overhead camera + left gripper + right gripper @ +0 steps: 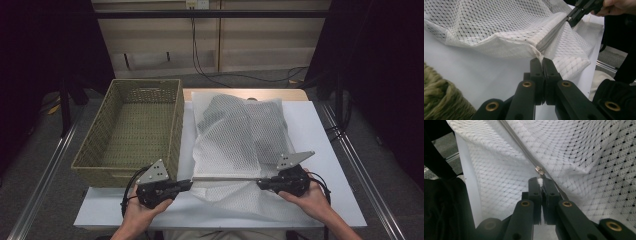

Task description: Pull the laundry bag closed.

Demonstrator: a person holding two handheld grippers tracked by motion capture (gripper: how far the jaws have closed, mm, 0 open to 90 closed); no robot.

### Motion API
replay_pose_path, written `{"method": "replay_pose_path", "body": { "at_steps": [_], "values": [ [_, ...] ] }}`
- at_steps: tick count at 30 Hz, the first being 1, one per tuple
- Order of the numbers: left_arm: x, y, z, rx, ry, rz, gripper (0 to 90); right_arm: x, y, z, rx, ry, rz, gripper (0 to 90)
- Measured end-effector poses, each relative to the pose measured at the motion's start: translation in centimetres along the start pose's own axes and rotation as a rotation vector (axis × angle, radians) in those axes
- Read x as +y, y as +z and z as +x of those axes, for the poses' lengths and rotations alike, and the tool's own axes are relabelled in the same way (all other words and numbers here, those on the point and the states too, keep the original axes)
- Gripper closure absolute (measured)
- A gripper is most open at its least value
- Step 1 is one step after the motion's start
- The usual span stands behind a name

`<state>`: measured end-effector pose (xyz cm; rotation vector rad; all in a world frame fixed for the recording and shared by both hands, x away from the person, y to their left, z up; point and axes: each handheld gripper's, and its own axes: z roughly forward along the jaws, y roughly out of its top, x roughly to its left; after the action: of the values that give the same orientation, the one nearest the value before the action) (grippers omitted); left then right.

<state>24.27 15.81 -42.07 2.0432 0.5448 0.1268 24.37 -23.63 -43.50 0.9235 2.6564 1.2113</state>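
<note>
Left tongs (186,184) clamp the mesh laundry bag (240,135) at the zip's end on the near table (320,150), right tongs (262,184) pinch the zip pull (539,170); keep that seam taut, slide steadily. Basket (100,165) waits far left.

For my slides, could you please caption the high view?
Both grippers, left and right, pinch the zipper edge of a white mesh laundry bag beside a wicker basket.

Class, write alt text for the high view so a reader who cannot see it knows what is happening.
Two hand-held grippers, the left gripper and right gripper, pinch opposite ends of the zipper edge of a white mesh laundry bag on a white table. A woven basket sits at the left.
</note>
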Motion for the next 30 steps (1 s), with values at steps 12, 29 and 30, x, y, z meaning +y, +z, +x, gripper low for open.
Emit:
{"method": "replay_pose_path", "body": {
  "at_steps": [12,29,30],
  "values": [
    [0.0,0.2,-0.1,-0.007,-0.005,0.001,88.5,-0.6,-0.5,-0.3,-0.009,0.006,0.003,87.0],
    [0.0,0.3,-0.1,0.004,-0.011,0.006,88.6,-1.4,-1.1,-0.5,-0.024,0.025,0.004,86.9],
    [0.1,0.2,-0.1,0.006,-0.006,0.009,88.6,-1.4,-1.2,-0.5,-0.025,0.023,0.003,86.9]
  ]
}}
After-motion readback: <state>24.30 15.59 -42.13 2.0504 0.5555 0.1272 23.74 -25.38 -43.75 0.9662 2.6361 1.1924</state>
